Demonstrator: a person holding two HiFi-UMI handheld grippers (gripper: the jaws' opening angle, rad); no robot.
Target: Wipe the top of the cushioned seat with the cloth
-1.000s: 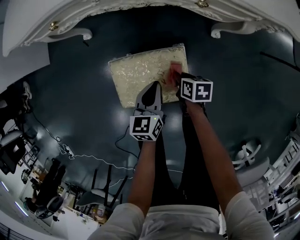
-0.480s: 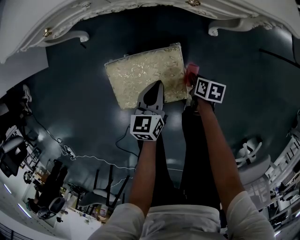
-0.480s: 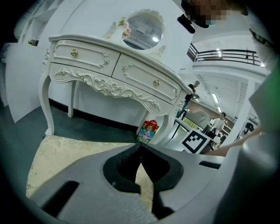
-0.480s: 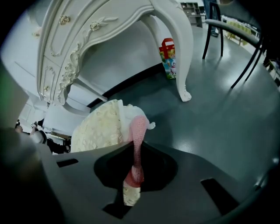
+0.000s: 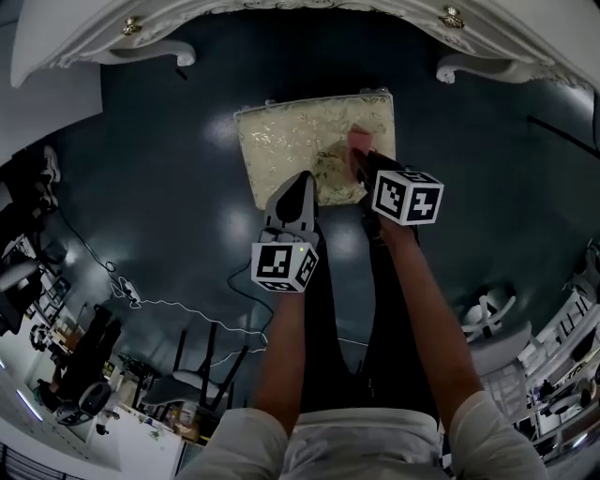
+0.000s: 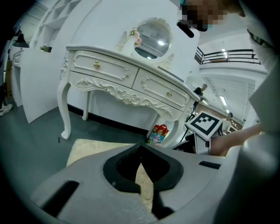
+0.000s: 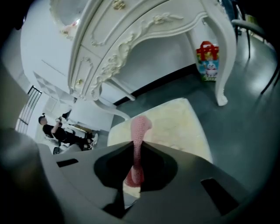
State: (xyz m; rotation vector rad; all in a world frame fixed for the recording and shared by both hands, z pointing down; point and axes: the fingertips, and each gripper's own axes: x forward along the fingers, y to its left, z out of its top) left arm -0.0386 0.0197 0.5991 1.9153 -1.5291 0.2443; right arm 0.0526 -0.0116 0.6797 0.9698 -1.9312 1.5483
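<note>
The cushioned seat (image 5: 300, 141) is a cream, gold-patterned square stool on the dark floor below the dressing table. The pink cloth (image 5: 360, 142) lies on its right part, pinched in my right gripper (image 5: 364, 161), which is shut on it. In the right gripper view the cloth (image 7: 138, 140) stands up between the jaws over the seat (image 7: 175, 122). My left gripper (image 5: 298, 192) hovers at the seat's near edge, jaws shut and empty; the seat (image 6: 94, 146) shows just beyond them in the left gripper view.
A white ornate dressing table (image 5: 309, 23) with curved legs stands just behind the seat. A colourful gift bag (image 7: 206, 61) sits by one table leg. Cables (image 5: 178, 314) trail on the dark floor to the left; chairs and clutter ring the edges.
My right gripper has carried the cloth from off the seat's right edge back onto the seat's right part. The left gripper has stayed at the near edge.
</note>
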